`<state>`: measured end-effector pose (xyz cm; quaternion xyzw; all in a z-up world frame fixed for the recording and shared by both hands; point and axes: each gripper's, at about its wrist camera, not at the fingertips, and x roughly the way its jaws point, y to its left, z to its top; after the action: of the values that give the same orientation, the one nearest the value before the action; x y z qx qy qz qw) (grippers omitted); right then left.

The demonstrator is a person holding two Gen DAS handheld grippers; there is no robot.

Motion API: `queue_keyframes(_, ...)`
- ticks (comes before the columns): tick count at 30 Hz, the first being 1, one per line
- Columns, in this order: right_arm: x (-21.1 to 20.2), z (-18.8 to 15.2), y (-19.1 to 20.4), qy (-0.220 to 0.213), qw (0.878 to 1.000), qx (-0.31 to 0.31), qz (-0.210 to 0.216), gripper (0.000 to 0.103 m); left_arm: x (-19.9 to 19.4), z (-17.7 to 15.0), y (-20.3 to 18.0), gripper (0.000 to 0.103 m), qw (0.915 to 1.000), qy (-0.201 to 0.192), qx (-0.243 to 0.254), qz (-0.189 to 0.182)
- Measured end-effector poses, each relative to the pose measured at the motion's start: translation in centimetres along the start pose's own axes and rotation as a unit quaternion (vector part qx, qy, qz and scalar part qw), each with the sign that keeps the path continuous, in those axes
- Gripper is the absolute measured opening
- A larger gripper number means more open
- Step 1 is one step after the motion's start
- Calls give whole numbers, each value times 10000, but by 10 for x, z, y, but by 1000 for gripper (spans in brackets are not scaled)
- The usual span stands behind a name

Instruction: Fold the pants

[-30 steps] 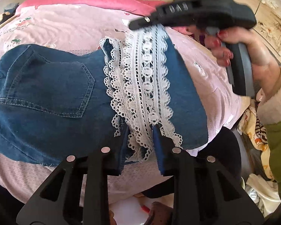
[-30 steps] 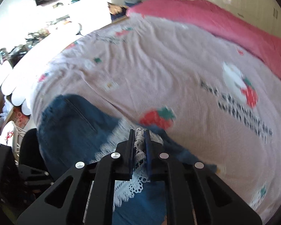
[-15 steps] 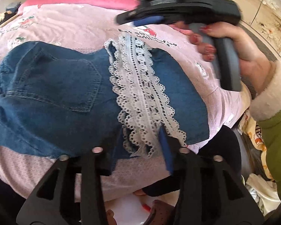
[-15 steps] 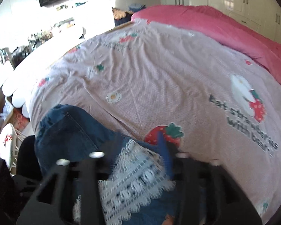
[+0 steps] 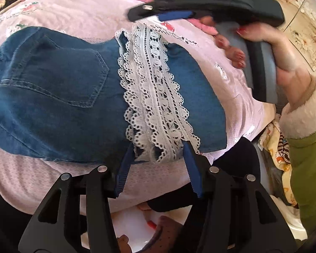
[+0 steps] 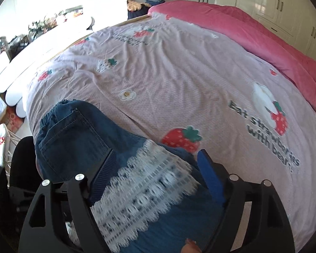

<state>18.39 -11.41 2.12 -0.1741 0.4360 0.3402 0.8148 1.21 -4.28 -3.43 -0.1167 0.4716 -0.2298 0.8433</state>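
The blue denim pants (image 5: 59,97) lie folded on the pink bed sheet (image 5: 73,16), back pocket up, with a white lace hem (image 5: 155,97) across them. My left gripper (image 5: 155,156) is open at the near end of the lace, jaws apart on either side of it. My right gripper (image 5: 170,14) is open above the far end of the lace, held by a hand. In the right wrist view the right gripper (image 6: 158,164) hovers open over the lace (image 6: 141,189) and the pants (image 6: 73,139).
The strawberry-print sheet (image 6: 179,80) stretches beyond the pants, with a pink duvet (image 6: 252,31) along its far side. A black chair (image 5: 238,164) stands at the bed's edge by the pants. Cluttered shelves (image 6: 21,38) and wardrobes (image 6: 284,4) stand behind.
Both grippers have opened and let go of the lace hem. The right gripper has lifted up off the pants. The pants now lie flat on the sheet.
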Motion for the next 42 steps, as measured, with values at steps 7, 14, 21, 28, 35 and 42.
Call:
queue_keyframes(7,49,4,9,864,9940,-454,-484,30,10,4,7,25,9998,65,-203,62)
queue_keyframes(14,22,0,-8,309,9992,194,-155,20,0,8,4,10,9998,-132,-20,162)
queue_keyframes(21,39,3,-12,404,9987,289,-124,23,-4,10,-3,8,9986,-231,220,416)
queue_keyframes(28,27,-1,-8,4,9987,499,133,54,0,1,-3,16,9984,-128,238,499)
queue_keyframes(35,-30,-21,-20,-642,9952,705,198,54,-14,-5,-10,31,9947,-338,442,869)
queue_keyframes(42,-41,-64,-14,-521,9954,768,231,57,-48,5,-2,40,9849,-806,394,1478)
